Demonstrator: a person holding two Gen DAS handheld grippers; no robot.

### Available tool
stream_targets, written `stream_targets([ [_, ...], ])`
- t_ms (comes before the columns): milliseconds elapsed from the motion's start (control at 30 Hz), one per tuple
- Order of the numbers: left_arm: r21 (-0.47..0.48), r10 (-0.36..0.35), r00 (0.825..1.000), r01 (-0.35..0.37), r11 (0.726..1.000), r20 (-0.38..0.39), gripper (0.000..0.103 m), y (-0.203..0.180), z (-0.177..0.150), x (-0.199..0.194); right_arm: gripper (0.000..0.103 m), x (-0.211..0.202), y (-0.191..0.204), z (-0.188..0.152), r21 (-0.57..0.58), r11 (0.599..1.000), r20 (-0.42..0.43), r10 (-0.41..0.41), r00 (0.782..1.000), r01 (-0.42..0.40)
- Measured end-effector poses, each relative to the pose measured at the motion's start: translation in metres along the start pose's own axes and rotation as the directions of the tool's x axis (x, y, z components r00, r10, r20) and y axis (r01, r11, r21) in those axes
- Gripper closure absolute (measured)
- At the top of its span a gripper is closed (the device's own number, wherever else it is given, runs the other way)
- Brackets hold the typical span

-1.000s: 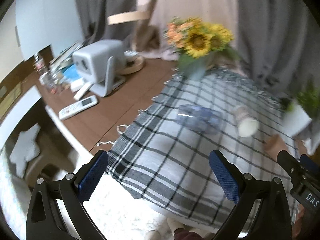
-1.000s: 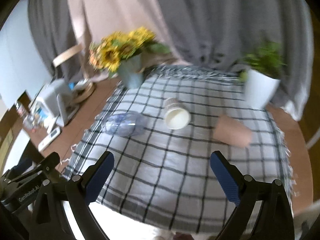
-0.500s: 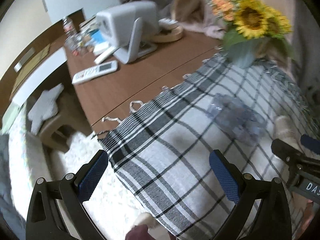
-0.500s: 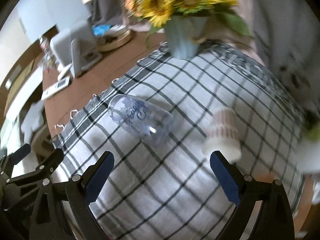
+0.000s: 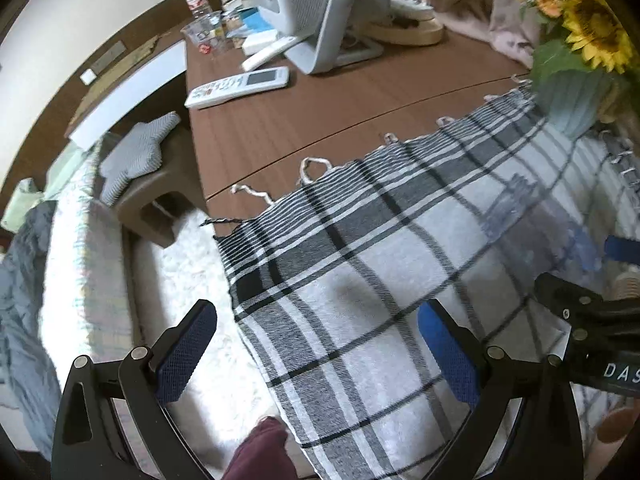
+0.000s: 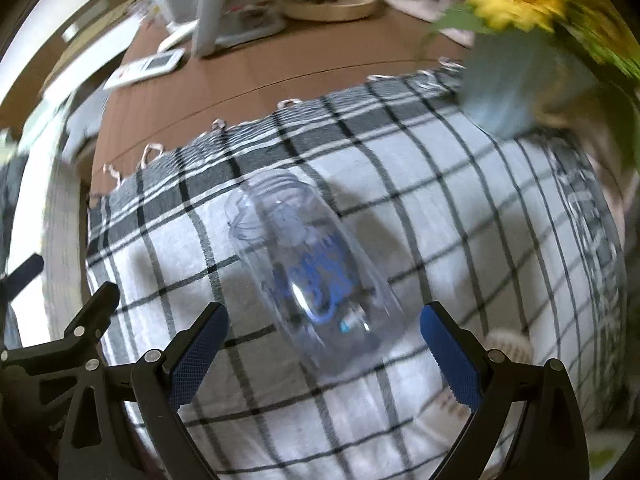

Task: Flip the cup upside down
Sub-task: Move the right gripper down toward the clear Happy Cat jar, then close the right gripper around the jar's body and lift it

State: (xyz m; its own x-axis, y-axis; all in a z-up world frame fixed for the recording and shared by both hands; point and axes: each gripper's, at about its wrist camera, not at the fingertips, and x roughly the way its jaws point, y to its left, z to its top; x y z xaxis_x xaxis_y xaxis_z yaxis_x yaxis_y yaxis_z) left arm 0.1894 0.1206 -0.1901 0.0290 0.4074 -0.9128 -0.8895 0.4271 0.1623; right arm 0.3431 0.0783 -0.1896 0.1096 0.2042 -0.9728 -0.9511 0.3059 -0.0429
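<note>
My right fingers (image 6: pixel 320 354), spread wide and empty, straddle the clear cup (image 6: pixel 310 270) lying on its side on the cloth (image 6: pixel 460 208), long axis running away leftward; my left fingers (image 5: pixel 316 354), also wide and empty, hang farther off.

This is a home, a lived-in room. A brown wooden desk (image 5: pixel 320 112) carries a checked, fringed cloth (image 5: pixel 380 264). At twelve o'clock stand a grey boxy appliance (image 5: pixel 320 4), a white remote control (image 5: pixel 236 86) and a water bottle (image 5: pixel 197 0). At two o'clock sunflowers (image 5: pixel 596 36) fill a pale vase (image 5: pixel 576 100). At nine o'clock a star-shaped cushion (image 5: pixel 134 156) rests on a low stool (image 5: pixel 160 204), beside a white shaggy rug (image 5: pixel 188 264).
</note>
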Motion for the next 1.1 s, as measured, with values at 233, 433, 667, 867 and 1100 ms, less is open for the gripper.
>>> stream_targets([
  [233,-0.022,0.044,0.999,-0.044,0.999,-0.032,0.001,-0.005,0.004,0.016,0.006,0.026,0.003,0.021,-0.098,0.995,-0.036,0.011,0.999,-0.014],
  [433,-0.024,0.062,0.997,-0.064,0.998,-0.048,0.001,-0.008,0.009,0.026,0.007,0.042,-0.003,0.026,-0.085,0.994,-0.049,0.069,0.996,-0.073],
  [667,0.011,0.039,0.998,-0.038,0.999,-0.041,0.001,-0.014,0.008,0.028,0.018,0.061,-0.008,0.022,-0.058,0.992,-0.087,0.106,0.991,-0.112],
  [867,0.041,0.011,1.0,-0.01,0.999,-0.007,0.0,-0.01,0.009,0.027,0.02,0.057,-0.012,0.014,0.001,0.993,-0.041,0.122,0.992,-0.122],
  [1100,0.131,-0.05,0.997,0.042,0.991,0.055,0.0,0.002,0.021,0.016,0.022,0.037,-0.019,-0.006,0.166,0.979,0.034,0.111,0.993,-0.115],
])
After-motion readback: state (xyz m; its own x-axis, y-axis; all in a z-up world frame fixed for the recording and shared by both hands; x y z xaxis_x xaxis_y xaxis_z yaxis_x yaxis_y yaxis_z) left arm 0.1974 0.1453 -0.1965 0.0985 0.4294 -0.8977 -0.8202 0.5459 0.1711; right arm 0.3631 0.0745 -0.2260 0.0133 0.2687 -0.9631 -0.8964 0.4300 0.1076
